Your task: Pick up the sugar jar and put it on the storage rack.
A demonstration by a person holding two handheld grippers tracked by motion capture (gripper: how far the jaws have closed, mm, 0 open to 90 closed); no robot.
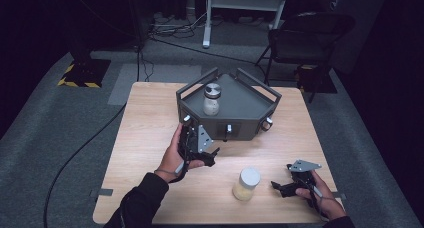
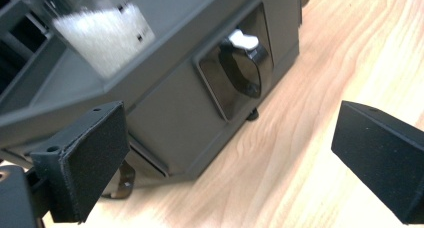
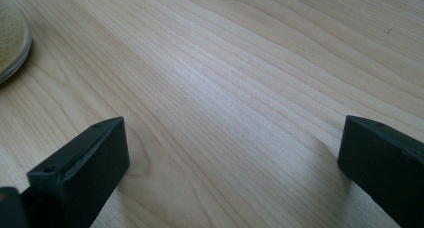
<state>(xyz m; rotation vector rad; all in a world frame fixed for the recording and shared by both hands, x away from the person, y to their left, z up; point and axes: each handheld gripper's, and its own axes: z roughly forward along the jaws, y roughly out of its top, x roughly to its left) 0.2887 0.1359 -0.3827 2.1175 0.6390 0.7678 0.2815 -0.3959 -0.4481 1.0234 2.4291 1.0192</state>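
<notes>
A dark grey box-like stand (image 1: pixel 240 119) with side handles sits at the table's middle back. On its top stands a glass jar (image 1: pixel 212 100) with a metal lid and white contents. My left gripper (image 1: pixel 211 157) is open at the stand's left front corner. In the left gripper view its jaws (image 2: pixel 235 158) are wide apart, facing a black knob with a white tip (image 2: pixel 245 63) set in the stand's front face, a short way off. A second jar (image 1: pixel 246 184), with a white lid and yellowish contents, stands on the table near the front. Right of it, my right gripper (image 1: pixel 281 176) is open, low over bare wood (image 3: pixel 235 163).
The wooden table (image 1: pixel 150 138) stands on grey carpet. The stand has two more small knobs (image 1: pixel 228 128) (image 1: pixel 268 122) on its front faces. A folding chair (image 1: pixel 305 38) and a white frame (image 1: pixel 240 3) stand beyond the table. A cable (image 1: pixel 85 143) runs along the floor at left.
</notes>
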